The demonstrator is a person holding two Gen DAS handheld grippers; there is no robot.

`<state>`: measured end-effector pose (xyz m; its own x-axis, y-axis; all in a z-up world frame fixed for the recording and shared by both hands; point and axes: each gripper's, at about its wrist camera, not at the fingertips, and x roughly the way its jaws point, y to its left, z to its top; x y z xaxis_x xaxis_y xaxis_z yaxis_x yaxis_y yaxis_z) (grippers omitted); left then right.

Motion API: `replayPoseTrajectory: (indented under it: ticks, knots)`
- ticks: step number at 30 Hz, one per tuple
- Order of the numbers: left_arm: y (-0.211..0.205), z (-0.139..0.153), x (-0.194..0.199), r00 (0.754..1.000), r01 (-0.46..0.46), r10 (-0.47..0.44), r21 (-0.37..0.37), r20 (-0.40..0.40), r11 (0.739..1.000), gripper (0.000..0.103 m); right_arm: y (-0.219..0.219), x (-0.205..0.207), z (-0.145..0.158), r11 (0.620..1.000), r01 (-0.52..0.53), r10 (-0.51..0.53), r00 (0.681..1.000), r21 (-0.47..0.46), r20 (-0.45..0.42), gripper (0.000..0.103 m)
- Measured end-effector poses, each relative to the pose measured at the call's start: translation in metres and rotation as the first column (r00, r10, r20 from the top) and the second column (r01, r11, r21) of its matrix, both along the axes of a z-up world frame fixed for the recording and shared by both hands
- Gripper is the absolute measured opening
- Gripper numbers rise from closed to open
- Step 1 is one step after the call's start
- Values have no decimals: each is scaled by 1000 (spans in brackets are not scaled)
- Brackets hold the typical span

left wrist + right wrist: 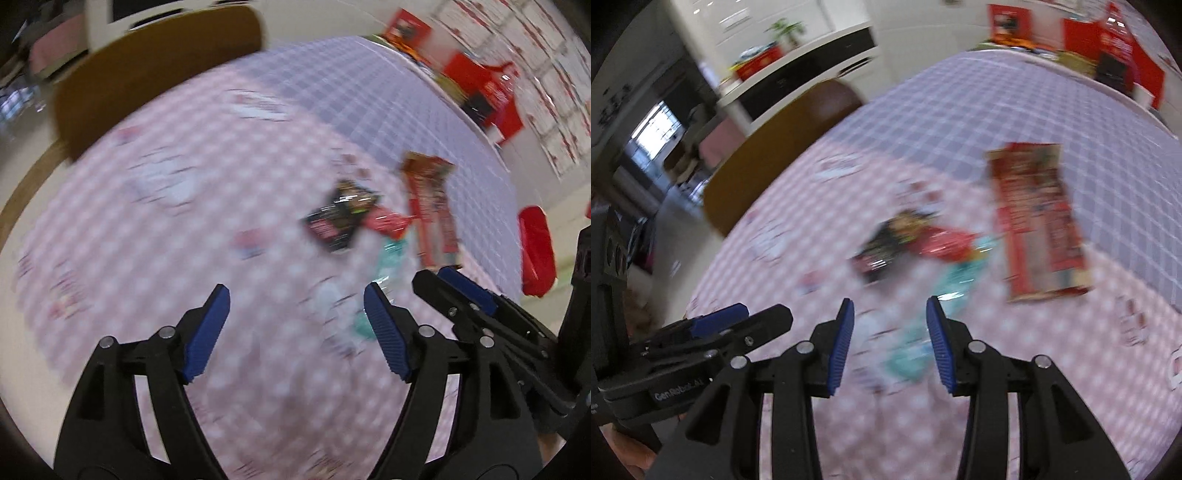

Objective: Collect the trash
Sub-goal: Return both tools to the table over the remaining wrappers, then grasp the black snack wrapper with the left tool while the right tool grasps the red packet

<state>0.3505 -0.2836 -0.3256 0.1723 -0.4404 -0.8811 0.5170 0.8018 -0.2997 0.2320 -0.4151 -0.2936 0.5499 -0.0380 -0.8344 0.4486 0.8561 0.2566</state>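
— Any writing legible?
— Only "Gen-Robot.AI" in pale letters along the body of the left gripper (764, 314), seen side-on from the right wrist view. Print on the wrappers too blurred to read.
— And the trash?
— Clustered on the checked cloth (166, 258): black wrapper (882, 243), red wrapper (945, 242) touching it, teal wrapper (916, 343) running down toward the camera, long red box (1038, 225) lying flat just beside them on the right. Same pile in the left view — black wrapper (340, 219), red wrapper (386, 221), teal wrapper (391, 254), box (430, 206).
— Left gripper (297, 332)?
— Held above the cloth, tilted down, blue pads (207, 334) spread wide, nothing between them.
— Right gripper (890, 343)?
— Also above the cloth, angled down at the teal wrapper, jaws parted less widely, empty. In the left view, right gripper (443, 277) close alongside, tips near the box's near end.
— Background?
— Brown chair (768, 166) at the far table edge, red boxes (1115, 40) beyond.
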Motion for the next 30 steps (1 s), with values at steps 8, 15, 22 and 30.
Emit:
replayPoseTrajectory:
  ticks: [8, 15, 22, 30]
  knots:
    - [-77, -32, 15, 994, 92, -99, 116, 53, 989, 77, -66, -2, -21, 997, 64, -65, 998, -39, -7, 43]
    - [-99, -53, 30, 989, 112, -127, 185, 75, 976, 76, -75, 15, -38, 1000, 19, -19, 1000, -14, -5, 44]
    - [-104, -59, 36, 987, 117, -138, 210, 88, 971, 41, -68, 39, -51, 997, -75, 75, 997, 8, 6, 49]
    - [-77, -55, 45, 998, 13, -21, 147, 53, 989, 29, -64, 61, -64, 991, -133, 133, 991, 5, 2, 49]
